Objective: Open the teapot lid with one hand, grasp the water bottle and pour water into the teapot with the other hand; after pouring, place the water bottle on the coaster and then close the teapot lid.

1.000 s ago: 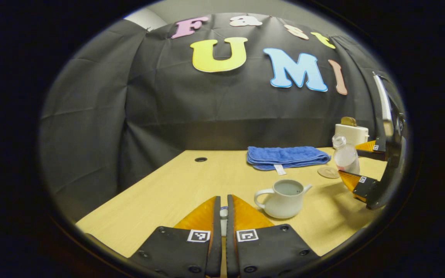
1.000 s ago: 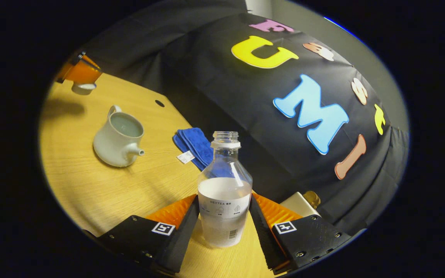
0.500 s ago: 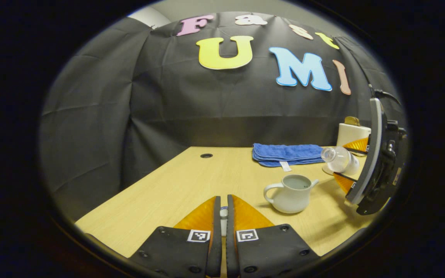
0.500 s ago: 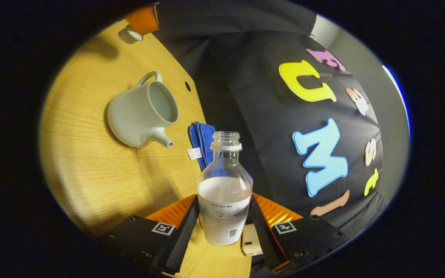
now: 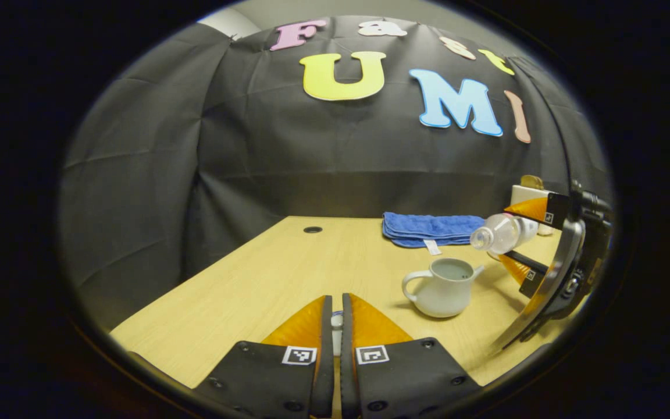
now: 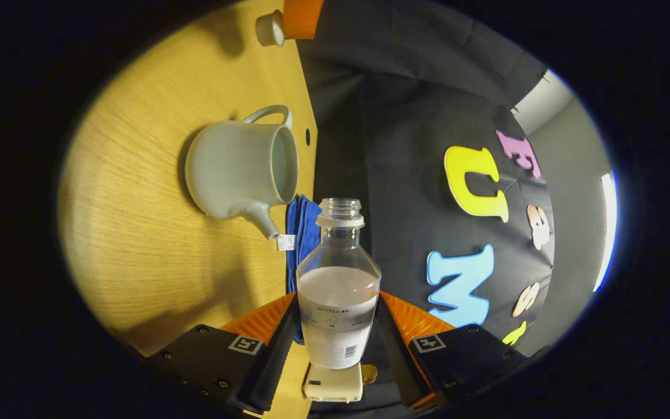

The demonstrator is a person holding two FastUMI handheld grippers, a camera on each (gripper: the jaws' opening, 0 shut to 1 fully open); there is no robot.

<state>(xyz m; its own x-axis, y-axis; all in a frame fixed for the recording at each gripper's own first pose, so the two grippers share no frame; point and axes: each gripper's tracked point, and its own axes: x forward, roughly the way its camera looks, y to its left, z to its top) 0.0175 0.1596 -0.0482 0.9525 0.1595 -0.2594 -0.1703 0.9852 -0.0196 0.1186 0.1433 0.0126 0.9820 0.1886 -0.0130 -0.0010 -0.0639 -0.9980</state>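
In the left gripper view, we are holding the left gripper (image 5: 337, 326) low over the table (image 5: 265, 279), its fingers pressed nearly together on a small pale thing, apparently the teapot lid (image 5: 337, 320), mostly hidden between them. The open teapot (image 5: 444, 287) is standing upright, spout toward the right. Above it the right gripper (image 5: 515, 238) is holding the water bottle (image 5: 501, 231) lying almost level, mouth pointing left over the teapot. A blue towel (image 5: 431, 227) is lying behind.

In the right gripper view, we are clamping both fingers on the bottle's (image 6: 338, 291) lower body, its long axis running forward, open neck aiming toward the teapot's (image 6: 242, 169) spout. The lid (image 6: 269, 27) is showing at the top edge, partly cut off. We cannot make out any water stream.
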